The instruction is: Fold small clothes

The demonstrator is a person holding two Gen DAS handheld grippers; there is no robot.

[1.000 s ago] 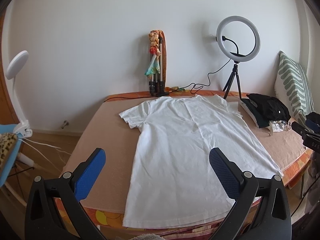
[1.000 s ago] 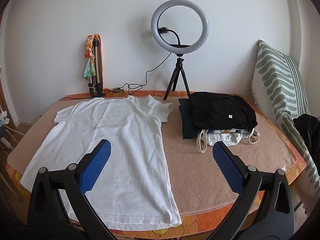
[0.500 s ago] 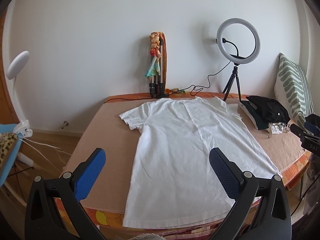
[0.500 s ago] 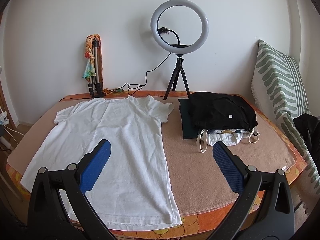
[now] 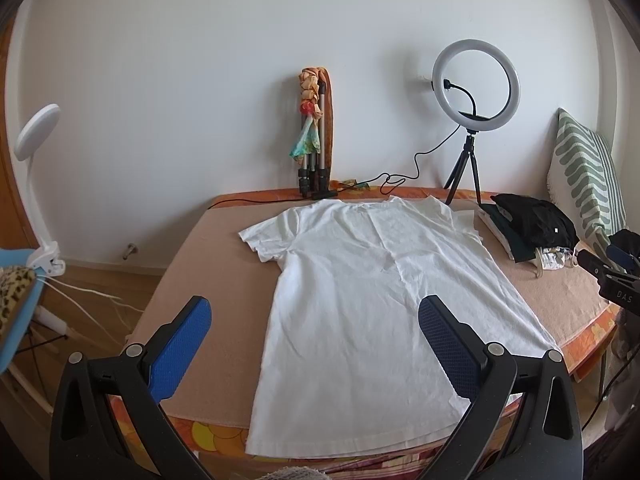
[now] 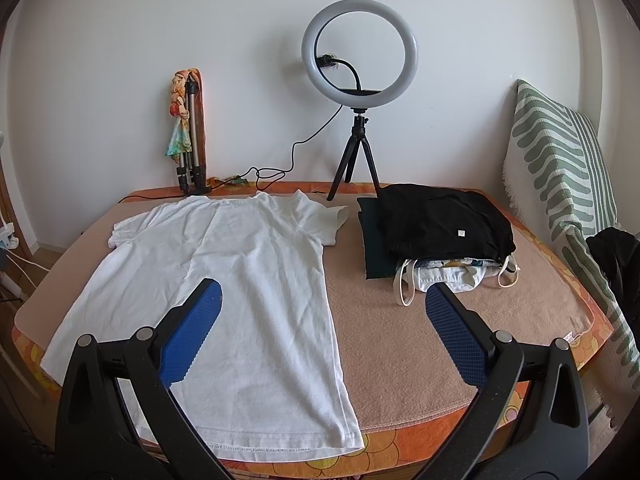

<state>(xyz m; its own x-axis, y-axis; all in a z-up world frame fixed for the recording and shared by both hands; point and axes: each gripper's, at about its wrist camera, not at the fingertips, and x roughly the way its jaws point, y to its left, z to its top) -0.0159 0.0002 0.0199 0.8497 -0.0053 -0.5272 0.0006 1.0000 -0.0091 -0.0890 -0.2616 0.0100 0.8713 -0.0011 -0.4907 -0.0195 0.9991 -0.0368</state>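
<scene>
Across the middle of both frames lies the white T-shirt (image 5: 372,296), spread flat on the beige blanket (image 6: 400,340) that covers the bed, collar toward the wall at the top and hem at the near edge at the bottom. It looks unfolded, so the folding seems not yet begun.

The likeliest trouble is at that hem: in the right wrist view it hangs right at the bed's front edge, so a tug toward the bottom of the frame could drag the whole shirt off. The cloth is thin and has 2 layers; a shallow pinch may catch only the top 1, or take the blanket with it. Right of the shirt sits a pile of dark clothes (image 6: 436,224), with the near sleeve just beside it, so a wide sweep to the right could knock into it. A ring light (image 6: 359,50) on its small tripod stands at upper centre, its cable (image 6: 296,152) trailing near the collar, within reach of a careless fold.

The left gripper (image 5: 315,340) hovers above the lower part of the shirt, its blue fingers (image 5: 182,348) spread wide and holding nothing. The right gripper (image 6: 323,330) hangs over the shirt's right edge, fingers (image 6: 456,336) likewise wide apart and empty, one over cloth, one over blanket. Both point level toward the wall.
</scene>
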